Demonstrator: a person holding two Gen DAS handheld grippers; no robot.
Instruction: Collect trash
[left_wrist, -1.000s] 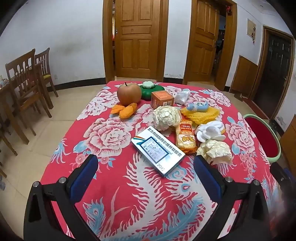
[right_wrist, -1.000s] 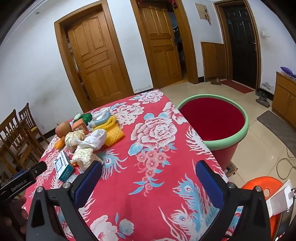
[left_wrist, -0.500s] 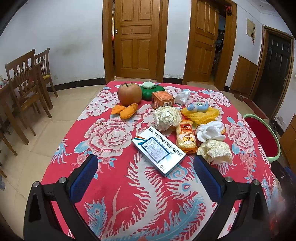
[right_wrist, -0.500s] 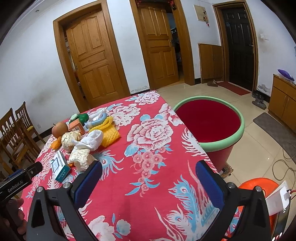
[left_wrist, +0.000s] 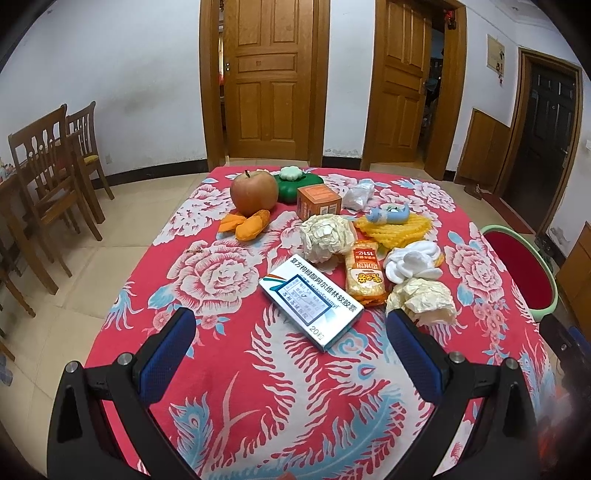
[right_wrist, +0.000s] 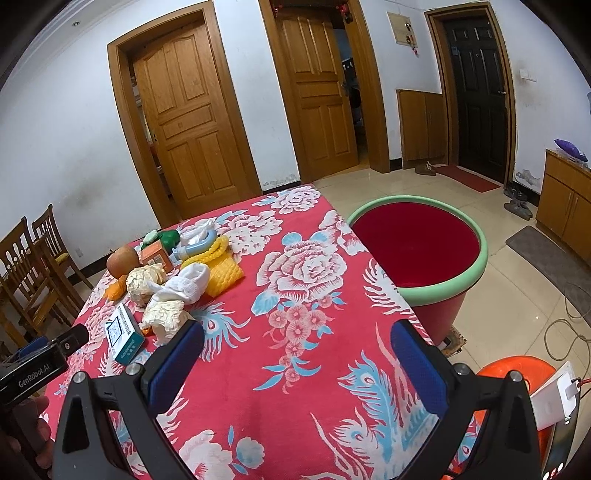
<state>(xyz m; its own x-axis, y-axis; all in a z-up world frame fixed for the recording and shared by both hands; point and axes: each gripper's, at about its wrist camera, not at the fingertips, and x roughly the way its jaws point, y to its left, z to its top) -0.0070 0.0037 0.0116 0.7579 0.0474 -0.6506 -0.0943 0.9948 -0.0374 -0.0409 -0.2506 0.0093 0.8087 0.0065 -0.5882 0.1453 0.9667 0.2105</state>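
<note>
On the red cloth (left_wrist: 229, 387) the goods lie bunched toward the far middle, trash mixed with keepers: two paper wads (left_wrist: 327, 236) (left_wrist: 424, 301), a white wad (left_wrist: 412, 260), a snack packet (left_wrist: 365, 278) and a pill box (left_wrist: 310, 301) sit beside an apple (left_wrist: 254, 192) and an orange carton (left_wrist: 318, 201); the bin (right_wrist: 417, 247) stands on the floor just off the table's right edge, likely so trash can be dropped in with a short swing. The left gripper (left_wrist: 291, 328) hangs over the near cloth, jaws wide and empty, the pill box between its fingers' line of sight; the right gripper (right_wrist: 295, 343) is likewise spread wide, empty, facing bare cloth between clutter and bin; nothing is collected yet, I judge.
</note>
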